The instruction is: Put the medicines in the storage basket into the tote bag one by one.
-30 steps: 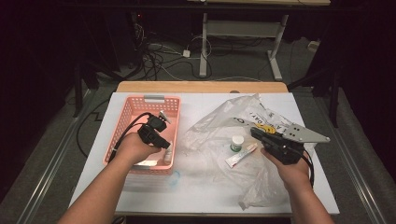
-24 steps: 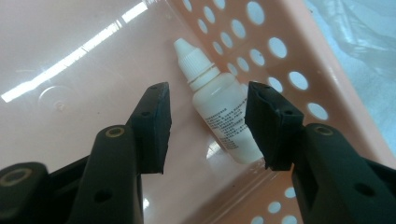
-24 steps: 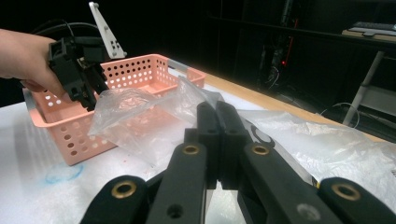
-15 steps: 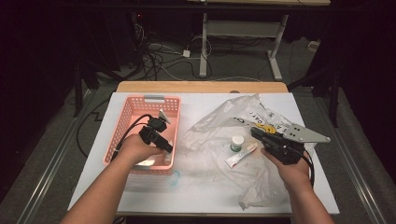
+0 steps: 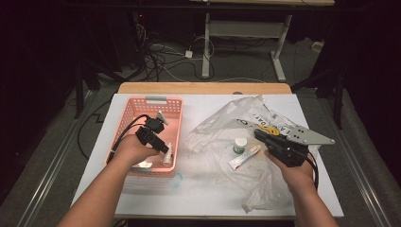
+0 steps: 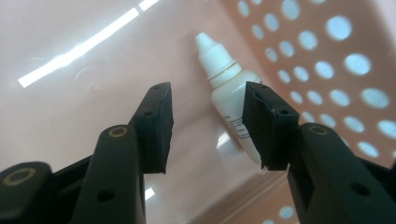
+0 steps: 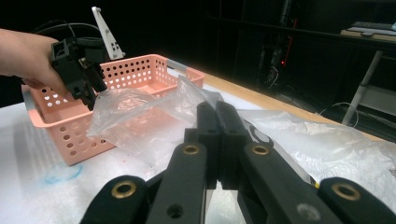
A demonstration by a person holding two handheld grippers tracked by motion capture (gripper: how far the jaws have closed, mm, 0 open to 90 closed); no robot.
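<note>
We count one dropper bottle [image 6: 231,100] lying in the one pink basket [image 5: 127,116], one tube [image 5: 243,157] and one jar [image 5: 240,145] on the one plastic bag [image 5: 227,125]. Left gripper [image 6: 208,123] angled down into the basket, jaws half apart after just widening then easing in, bottle beyond them, untouched. Right gripper [image 5: 261,136] over the bag, jaws together, pointing at the basket.

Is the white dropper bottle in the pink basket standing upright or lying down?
Lying down. The dropper bottle rests on its side on the basket floor beside the perforated wall, cap pointing away from the left gripper.
</note>
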